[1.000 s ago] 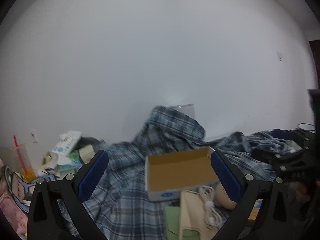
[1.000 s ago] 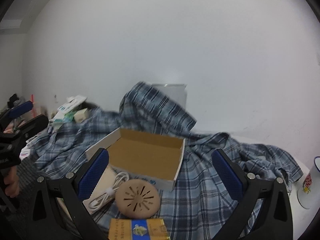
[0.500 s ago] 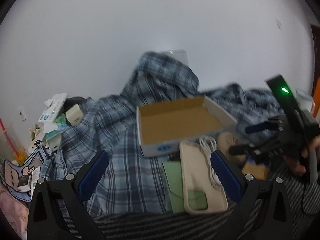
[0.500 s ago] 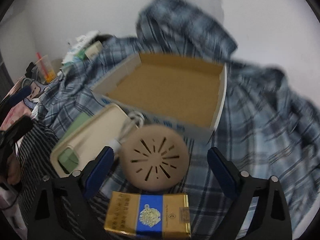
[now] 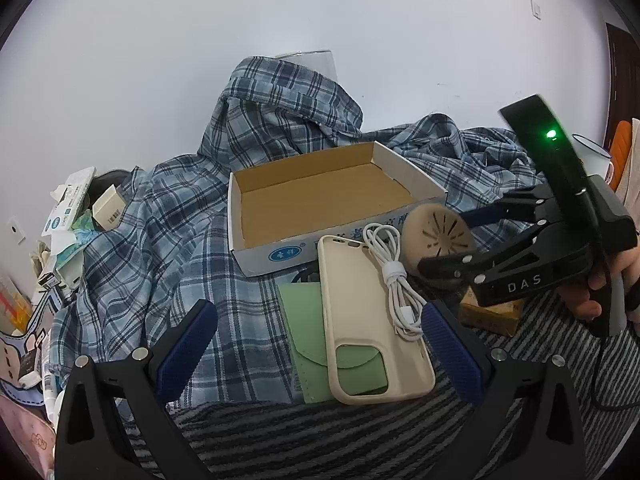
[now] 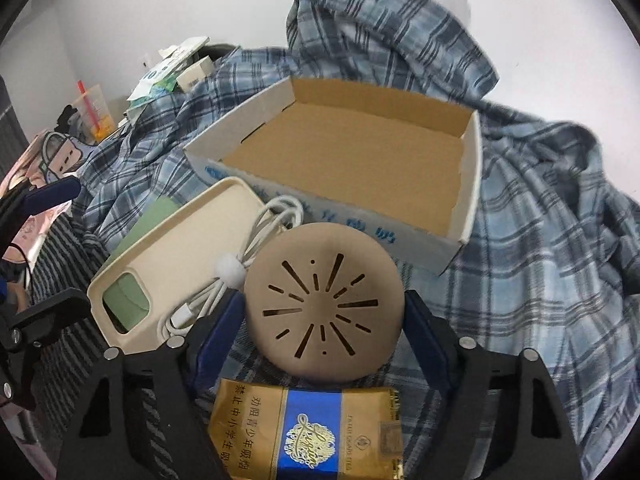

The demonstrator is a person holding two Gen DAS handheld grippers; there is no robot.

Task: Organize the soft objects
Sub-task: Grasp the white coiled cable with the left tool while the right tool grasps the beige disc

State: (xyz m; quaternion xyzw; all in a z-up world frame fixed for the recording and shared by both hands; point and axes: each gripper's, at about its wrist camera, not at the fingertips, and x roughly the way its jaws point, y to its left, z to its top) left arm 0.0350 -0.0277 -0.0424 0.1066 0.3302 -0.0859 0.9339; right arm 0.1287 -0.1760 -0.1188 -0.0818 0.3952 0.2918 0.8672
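A blue plaid shirt (image 5: 160,240) (image 6: 540,220) lies crumpled under an empty cardboard box (image 5: 280,256) (image 6: 468,184). In front of the box rest a cream phone case (image 5: 360,312) (image 6: 180,240), a green wallet (image 5: 300,320), a coiled white cable (image 5: 396,280) and a round tan slotted disc (image 5: 436,232) (image 6: 324,300). My right gripper (image 6: 324,316) (image 5: 444,242) straddles the disc with its jaws closing, the pads right at its rim. Lower down, my left gripper (image 5: 318,316) stands open above the phone case and wallet, holding nothing.
A gold and blue cigarette pack (image 6: 308,432) lies just below the disc. Loose packets and paper (image 5: 68,208) pile up at the left beside a drink cup (image 6: 94,112). A white mug (image 5: 592,156) stands at the right. Striped grey cloth (image 5: 320,440) covers the near surface.
Both grippers tipped downward and came closer to the items in front of the box. The right gripper's jaws narrowed around the tan disc. The left gripper stayed wide.
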